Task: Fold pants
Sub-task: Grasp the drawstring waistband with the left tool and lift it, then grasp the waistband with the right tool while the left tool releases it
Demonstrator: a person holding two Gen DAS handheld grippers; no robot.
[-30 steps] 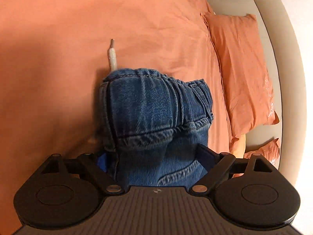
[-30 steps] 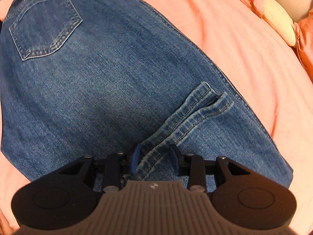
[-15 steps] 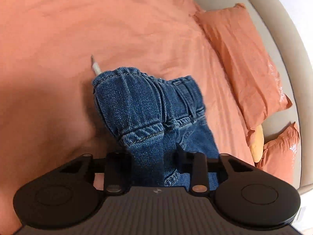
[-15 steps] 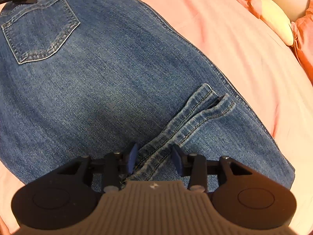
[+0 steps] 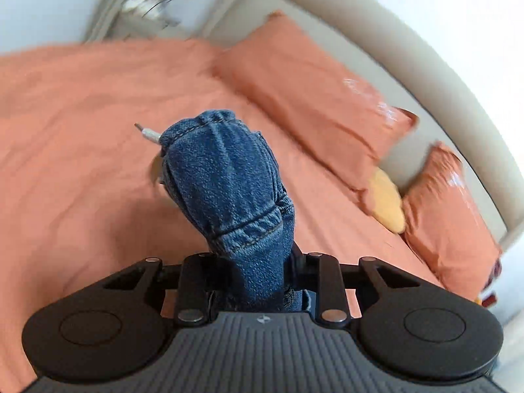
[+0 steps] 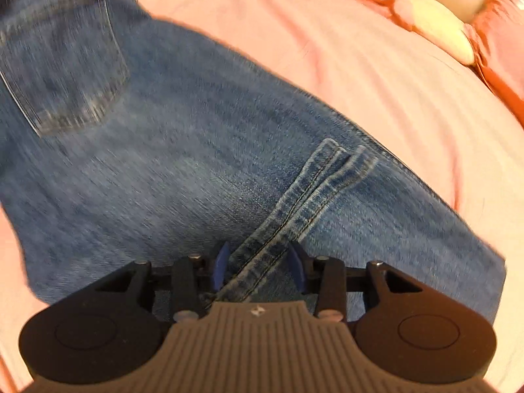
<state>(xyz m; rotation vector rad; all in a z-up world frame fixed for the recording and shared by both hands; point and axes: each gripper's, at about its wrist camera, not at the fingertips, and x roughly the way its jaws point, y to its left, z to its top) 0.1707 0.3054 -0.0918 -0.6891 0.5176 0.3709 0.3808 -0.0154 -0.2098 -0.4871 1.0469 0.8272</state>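
On the salmon-orange bedspread (image 5: 82, 150) the blue denim pants (image 5: 229, 183) are being handled at two places. Seen from the left wrist camera, the left gripper (image 5: 258, 262) has a bunched wad of the waistband end between its jaws, which are closing on the cloth; the denim fills the gap and stands up out of it above the bed. Just left of that wad, a small white cable plug (image 5: 149, 132) with a metal tip pokes out from behind the fabric. Farther right, two orange pillows (image 5: 314, 98) lean against the curved beige headboard (image 5: 409, 49), with a yellow cushion (image 5: 388, 201) wedged between them.

From the right wrist camera, the rest of the pants (image 6: 183, 163) lies spread flat over the bed, a back pocket (image 6: 65, 75) at the upper left, blurred. The right gripper (image 6: 258, 262) is pointed down at the doubled hem (image 6: 308, 203), whose stitched bands run diagonally between the blue pads (image 6: 221, 263). The jaws stand partly apart around the hem; whether the pads actually pinch it cannot be told.
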